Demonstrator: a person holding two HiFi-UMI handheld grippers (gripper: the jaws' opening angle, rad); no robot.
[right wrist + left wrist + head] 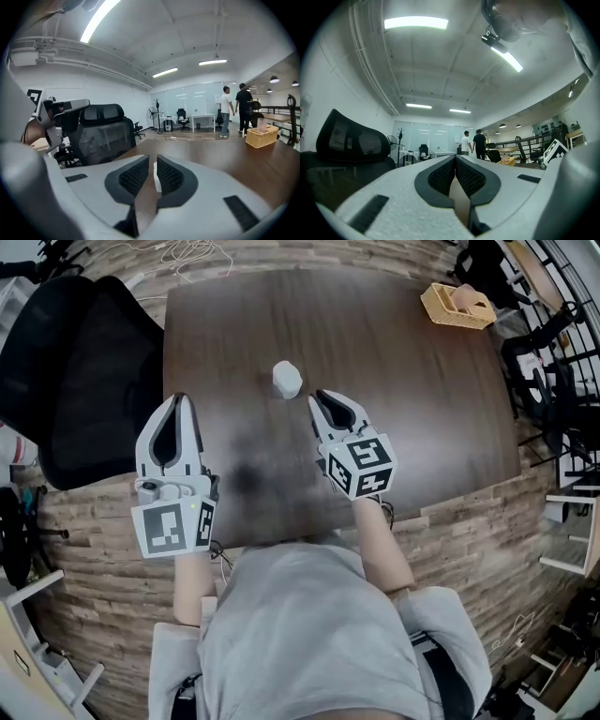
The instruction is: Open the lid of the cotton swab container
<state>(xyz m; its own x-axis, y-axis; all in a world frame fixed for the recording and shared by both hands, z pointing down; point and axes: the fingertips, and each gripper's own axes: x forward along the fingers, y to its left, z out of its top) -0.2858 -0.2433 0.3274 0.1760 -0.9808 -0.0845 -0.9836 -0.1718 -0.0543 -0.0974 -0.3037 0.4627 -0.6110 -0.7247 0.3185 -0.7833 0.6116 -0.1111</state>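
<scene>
The cotton swab container [287,379] is a small white tub with its lid on, standing on the dark wooden table [412,399]. My right gripper [318,397] hangs just right of it and a little nearer, jaws shut and empty. In the right gripper view a white sliver of the container [156,176] shows past the closed tips [152,161]. My left gripper [179,398] hovers over the table's left edge, well left of the container, shut with nothing in it. In the left gripper view, its jaws [454,158] meet and the container is hidden.
A black mesh office chair [84,371] stands against the table's left side. A yellow basket [457,306] sits at the far right corner. Black frames and chairs [553,362] crowd the right. Two people [234,110] stand far across the room.
</scene>
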